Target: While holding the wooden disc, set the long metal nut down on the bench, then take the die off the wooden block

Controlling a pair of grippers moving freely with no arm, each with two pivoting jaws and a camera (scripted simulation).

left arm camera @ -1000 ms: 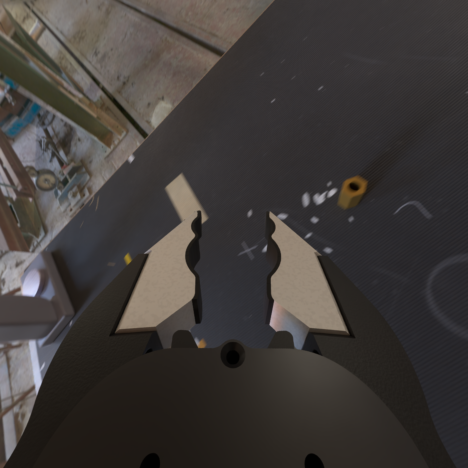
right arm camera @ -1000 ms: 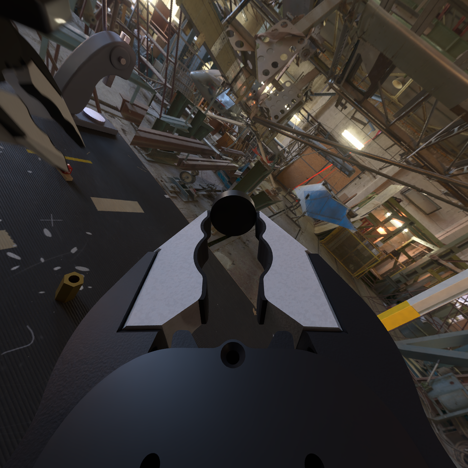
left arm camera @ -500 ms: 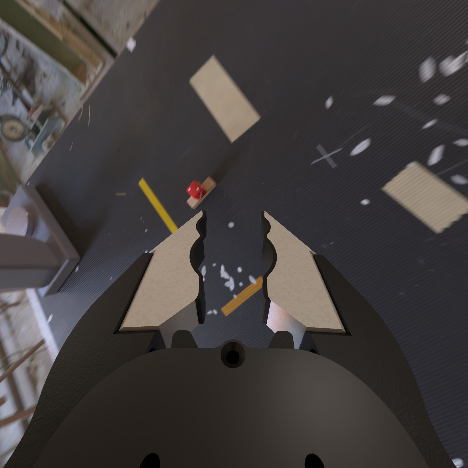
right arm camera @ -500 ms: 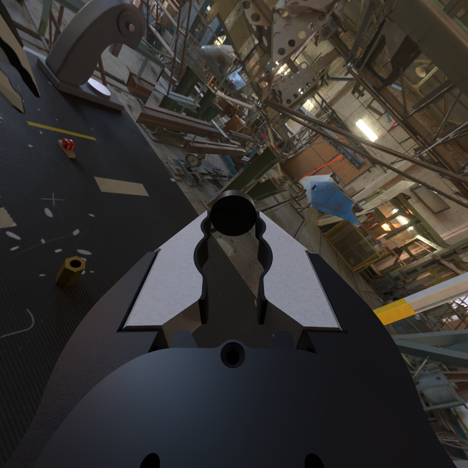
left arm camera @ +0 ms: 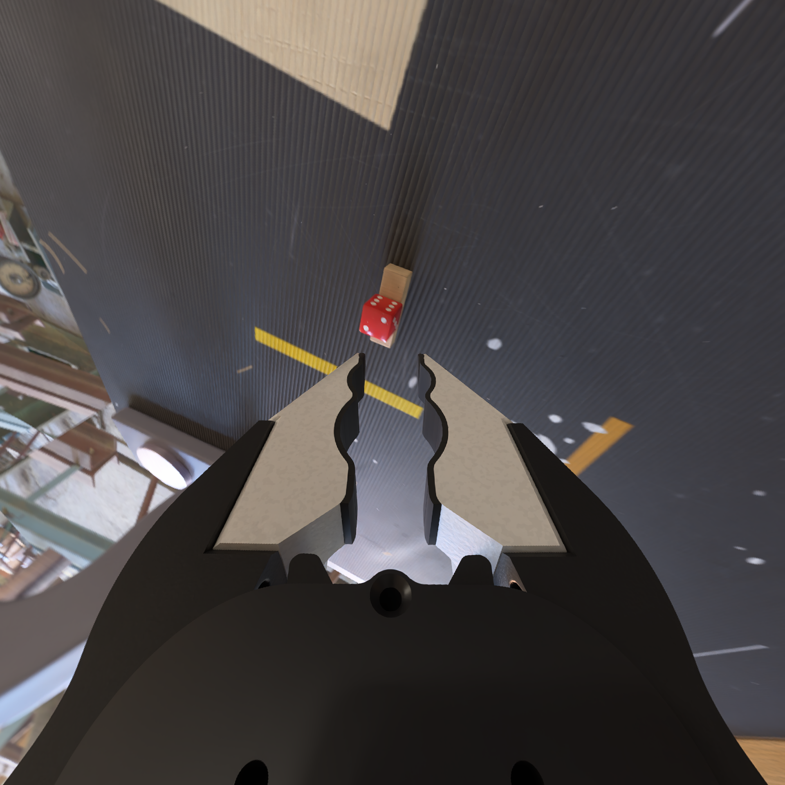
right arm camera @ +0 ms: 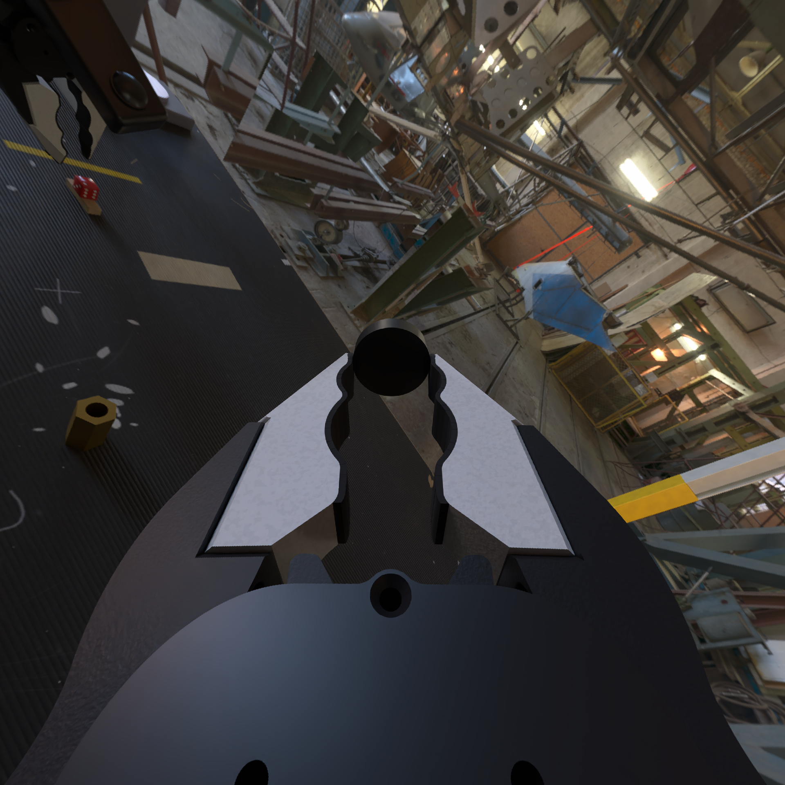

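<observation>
My right claw (right arm camera: pixel 391 361) grips the dark wooden disc (right arm camera: pixel 390 363) beyond the tabletop (right arm camera: pixel 178 382) edge. My left claw (left arm camera: pixel 391 361) gapes empty, facing the red die (left arm camera: pixel 380 319) on its wooden block (left arm camera: pixel 395 282). The brass hexagonal nut (right arm camera: pixel 90 421) stands released mid-tabletop.

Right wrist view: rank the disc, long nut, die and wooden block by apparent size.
1. Wooden disc, at the right gripper's fingertips, so nearness inflates it.
2. Long metal nut.
3. Die and wooden block: far off, similar; not ranking them.
</observation>
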